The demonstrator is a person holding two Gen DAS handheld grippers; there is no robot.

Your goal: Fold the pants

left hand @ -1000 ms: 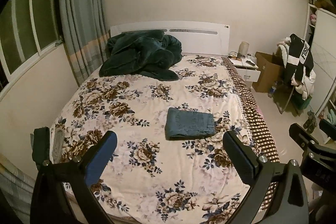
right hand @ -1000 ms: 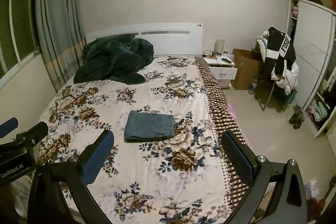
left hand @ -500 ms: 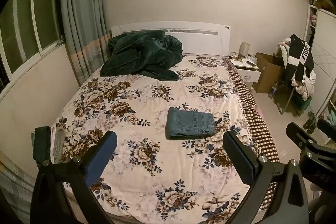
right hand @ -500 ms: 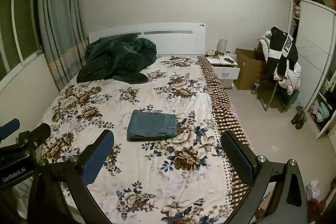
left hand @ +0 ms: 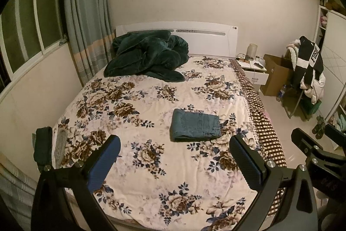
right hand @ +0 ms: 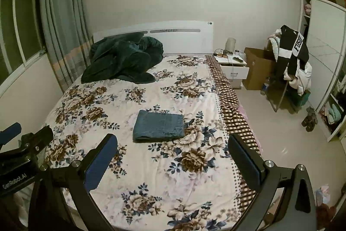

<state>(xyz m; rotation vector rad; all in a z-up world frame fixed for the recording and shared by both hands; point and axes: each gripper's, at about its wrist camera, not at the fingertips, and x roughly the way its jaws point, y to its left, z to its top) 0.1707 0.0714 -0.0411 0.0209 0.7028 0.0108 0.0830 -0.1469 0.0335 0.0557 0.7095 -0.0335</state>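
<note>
Pants (left hand: pixel 195 125) (right hand: pixel 159 126): blue denim, folded into a compact flat rectangle, layered edges showing along the near side, stitched seam and pocket detail on the top face. They lie on the bed (left hand: pixel 151 166) (right hand: pixel 151 176), about mid-length and toward its right edge, nothing touching them.

Left gripper (left hand: pixel 174 162): fingers spread wide, blue pads facing each other, nothing between them; held over the foot edge of the bed, well apart from the pants. Right gripper (right hand: pixel 172 160): fingers likewise spread and empty, over the foot edge near the right corner.

Bed cover is cream with brown and blue floral print; a brown checked sheet (left hand: pixel 262 122) hangs along the right edge. A dark green blanket (left hand: pixel 149 56) (right hand: pixel 123 57) is heaped at the head-left corner against the white headboard (left hand: pixel 207 40). Small dark and grey cloth items (left hand: pixel 50 144) sit at the foot-left corner.

Room: window and striped grey-blue curtain (left hand: pixel 86 14) along the left wall. White nightstand (left hand: pixel 255 70) with its drawer pulled out beside the head-right corner, then a cardboard box (left hand: pixel 274 77), then a chair piled with clothes (left hand: pixel 309 70). White wardrobe (right hand: pixel 324 47) on the right wall; pale tiled floor.
</note>
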